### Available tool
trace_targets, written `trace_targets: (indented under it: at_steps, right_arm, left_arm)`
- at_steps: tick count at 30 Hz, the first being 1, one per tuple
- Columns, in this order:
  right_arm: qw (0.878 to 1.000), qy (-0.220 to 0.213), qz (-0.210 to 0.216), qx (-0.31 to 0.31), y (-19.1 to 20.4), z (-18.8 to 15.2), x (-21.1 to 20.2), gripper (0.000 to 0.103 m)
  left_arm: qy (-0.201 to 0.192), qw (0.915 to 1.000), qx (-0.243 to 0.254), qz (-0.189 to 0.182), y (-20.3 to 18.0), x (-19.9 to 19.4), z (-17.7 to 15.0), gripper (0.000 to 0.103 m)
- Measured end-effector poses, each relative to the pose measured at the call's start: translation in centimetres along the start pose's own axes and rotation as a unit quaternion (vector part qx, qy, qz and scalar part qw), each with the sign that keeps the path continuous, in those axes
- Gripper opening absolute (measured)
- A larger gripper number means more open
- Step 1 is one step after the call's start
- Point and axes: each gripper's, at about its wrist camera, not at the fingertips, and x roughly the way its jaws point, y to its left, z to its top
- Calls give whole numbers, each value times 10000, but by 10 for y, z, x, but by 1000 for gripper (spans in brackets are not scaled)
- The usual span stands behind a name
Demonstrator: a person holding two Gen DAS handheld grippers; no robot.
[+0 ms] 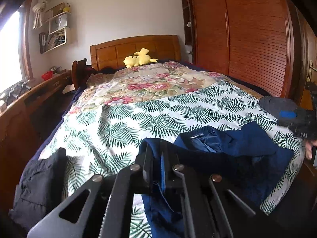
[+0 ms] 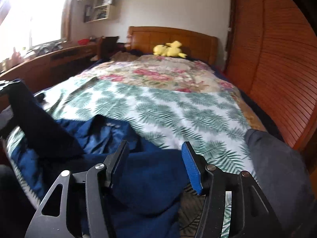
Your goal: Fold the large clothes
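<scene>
Gripping a fold of the navy jacket (image 1: 227, 150), the left gripper (image 1: 156, 158) has its two dark fingers pressed together on the cloth, blue fabric squeezed between them and hanging down below. From this left wrist view the rest of the jacket spreads away to the right of the claw, collar and white label up, lying on the palm-leaf sheet (image 1: 122, 119) near the foot of the bed. A black garment (image 1: 37, 184) sits at the sheet's left edge, well apart from the jacket. Over at the right border a dark grey and blue piece of the right gripper (image 1: 291, 117) shows, too little of it here to read its fingers. Far back, a yellow plush toy (image 1: 138, 58) rests against the wooden headboard (image 1: 134, 47).

Over to the right wrist view, somewhat blurred: the right gripper (image 2: 156, 158) stands wide apart, blue pad on the right finger, nothing between the fingers. The navy jacket (image 2: 146, 178) lies directly under and between them, bunched, running off to the left where the left gripper (image 2: 39, 127) rises dark over it. A grey garment (image 2: 277, 170) lies just right of the claw, on the sheet's (image 2: 178, 107) edge.
</scene>
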Motion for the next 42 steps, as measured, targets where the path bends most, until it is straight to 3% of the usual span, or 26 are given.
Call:
trace_targets:
  at_steps: [10, 15, 21, 23, 25, 27, 36, 42]
  right_arm:
    - [9939, 826, 564, -472, 50, -48, 25, 56]
    - [9896, 1239, 449, -571, 49, -67, 37, 56]
    - [9859, 1521, 122, -691, 36, -79, 50, 56]
    - [9846, 1592, 18, -718, 30, -79, 55, 44]
    - [9829, 1664, -23, -793, 26, -76, 59, 13]
    - [9807, 1677, -126, -993, 24, -69, 64, 4]
    - [9839, 1038, -637, -1308, 33, 11, 101, 0]
    - [9861, 681, -499, -1431, 60, 55, 130, 0]
  left_arm:
    - [-174, 9998, -59, 95, -3, -26, -27, 11]
    - [-475, 9984, -302, -27, 3, -44, -29, 13]
    - [-346, 9980, -440, -308, -2, -29, -45, 14]
    - [-268, 9978, -475, -377, -6, -20, -53, 14]
    - [-159, 9978, -465, -452, -10, -9, -62, 14]
    - [-65, 9982, -379, -466, -15, -1, -67, 14]
    - [104, 9973, -435, -587, -20, 12, -78, 14]
    - [136, 9973, -439, -578, -18, 13, -80, 14]
